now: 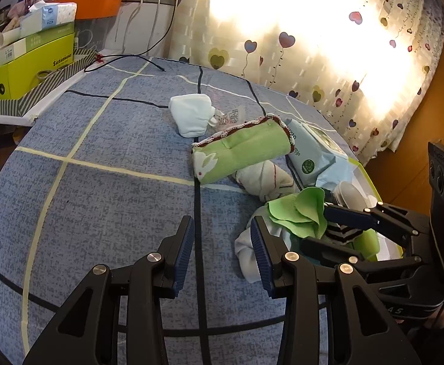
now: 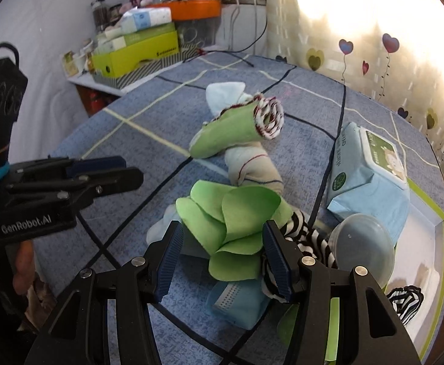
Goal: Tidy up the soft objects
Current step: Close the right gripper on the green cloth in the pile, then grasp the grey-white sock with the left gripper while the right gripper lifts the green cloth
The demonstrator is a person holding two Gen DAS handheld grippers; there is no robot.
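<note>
Right gripper (image 2: 222, 261) spread wide, its jaws either side of the crumpled bright-green thin cloth (image 2: 234, 228) lying on the blue checked bedspread (image 2: 106, 140); not yet clamped. Left gripper (image 1: 222, 252) also wide, empty, over bare spread just left of the pile, so the right is nearer. Crowding the cloth: black-and-white striped fabric (image 2: 310, 237) at the right finger, clear plastic lid (image 2: 362, 246), pale blue wipes pack (image 2: 371, 176); rolled green towel (image 2: 237, 130) lies beyond.

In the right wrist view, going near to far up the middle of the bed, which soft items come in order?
Right gripper → green felt petals → white sock with red stripe → rolled green towel → pale blue cloth.
</note>
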